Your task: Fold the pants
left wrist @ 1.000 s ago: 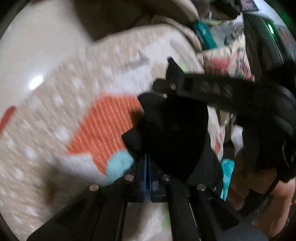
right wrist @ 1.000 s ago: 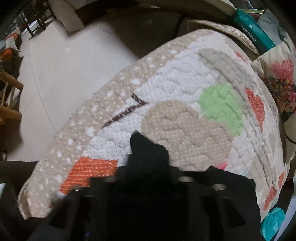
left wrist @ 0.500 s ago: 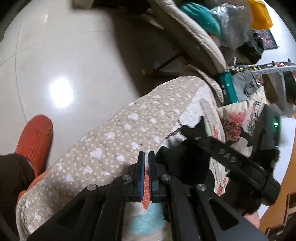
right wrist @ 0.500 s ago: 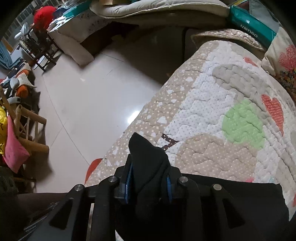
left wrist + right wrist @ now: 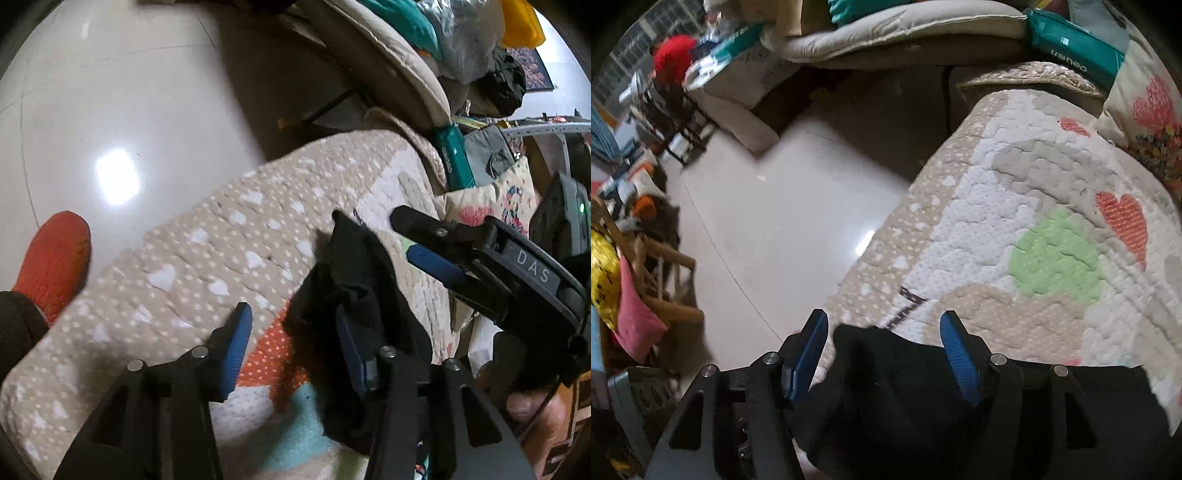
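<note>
Black pants (image 5: 354, 291) lie bunched on a quilted patchwork blanket (image 5: 207, 266). My left gripper (image 5: 291, 347) is open, its blue pads spread wide; the pants drape against the right pad. The right gripper shows in the left wrist view (image 5: 436, 254) at the right, jaws apart. In the right wrist view my right gripper (image 5: 882, 350) is open, with the black pants (image 5: 923, 391) lying loose between and below its blue pads on the blanket (image 5: 1034, 221).
The blanket's edge drops to a shiny tiled floor (image 5: 110, 110) on the left. An orange slipper (image 5: 55, 258) is on the floor. Cushions and bags (image 5: 424, 55) pile at the far end; a patterned pillow (image 5: 1148, 122) and wooden chair (image 5: 646, 273) stand nearby.
Both grippers have opened: the right has let go of the pants fold it pinched, and the left's shut jaws have spread wide. The pants have dropped onto the blanket.
</note>
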The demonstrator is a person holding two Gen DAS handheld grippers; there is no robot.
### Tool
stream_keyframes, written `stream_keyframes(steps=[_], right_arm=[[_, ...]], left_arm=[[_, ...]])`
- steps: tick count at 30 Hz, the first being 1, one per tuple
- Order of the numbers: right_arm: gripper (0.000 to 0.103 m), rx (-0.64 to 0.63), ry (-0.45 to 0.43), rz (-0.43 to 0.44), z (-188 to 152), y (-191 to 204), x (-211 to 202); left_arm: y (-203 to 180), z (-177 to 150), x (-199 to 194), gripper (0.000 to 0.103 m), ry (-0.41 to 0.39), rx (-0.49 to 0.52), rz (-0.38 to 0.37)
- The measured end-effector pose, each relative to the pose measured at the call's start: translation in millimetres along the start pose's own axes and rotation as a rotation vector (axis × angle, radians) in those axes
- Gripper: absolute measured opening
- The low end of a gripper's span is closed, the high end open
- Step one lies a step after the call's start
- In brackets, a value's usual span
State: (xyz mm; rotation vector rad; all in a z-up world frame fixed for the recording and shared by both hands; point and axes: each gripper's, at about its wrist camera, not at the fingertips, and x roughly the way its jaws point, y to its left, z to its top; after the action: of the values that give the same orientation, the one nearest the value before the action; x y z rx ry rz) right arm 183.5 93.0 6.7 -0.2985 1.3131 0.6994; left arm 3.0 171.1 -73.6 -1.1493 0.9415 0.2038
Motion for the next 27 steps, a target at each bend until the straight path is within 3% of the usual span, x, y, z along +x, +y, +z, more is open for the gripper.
stream_keyframes(steps=[6, 12, 17, 20, 24, 25, 27], right_arm=[[0.068, -0.081, 0.115, -0.041, -8, 10, 34], [0.069, -0.101, 0.151, -0.065, -6, 18, 45], [0.078, -0.171, 0.228, -0.115, -1, 35, 59], [0.083, -0.268, 0.298, -0.19, 0, 54, 73], [0.079, -0.348, 0.337, -0.263, -3, 68, 82], [0.071, -0.358, 0.334, -0.276, -3, 70, 82], [0.054, -0.364, 0.313, -0.284, -4, 74, 78]], left_arm=[[1, -5, -7, 0.051, -0.017, -0.008, -0.005], [9, -5, -21, 0.051, -0.035, -0.029, 0.031], [-6, -24, -13, 0.051, -0.016, 0.08, 0.07], [-15, -29, -10, 0.051, -0.037, 0.136, 0.082], [-19, -27, -3, 0.051, -0.039, 0.147, 0.09], [-21, -27, -1, 0.049, -0.033, 0.157, 0.085], [-26, -26, 4, 0.022, 0.003, 0.184, 0.048]])
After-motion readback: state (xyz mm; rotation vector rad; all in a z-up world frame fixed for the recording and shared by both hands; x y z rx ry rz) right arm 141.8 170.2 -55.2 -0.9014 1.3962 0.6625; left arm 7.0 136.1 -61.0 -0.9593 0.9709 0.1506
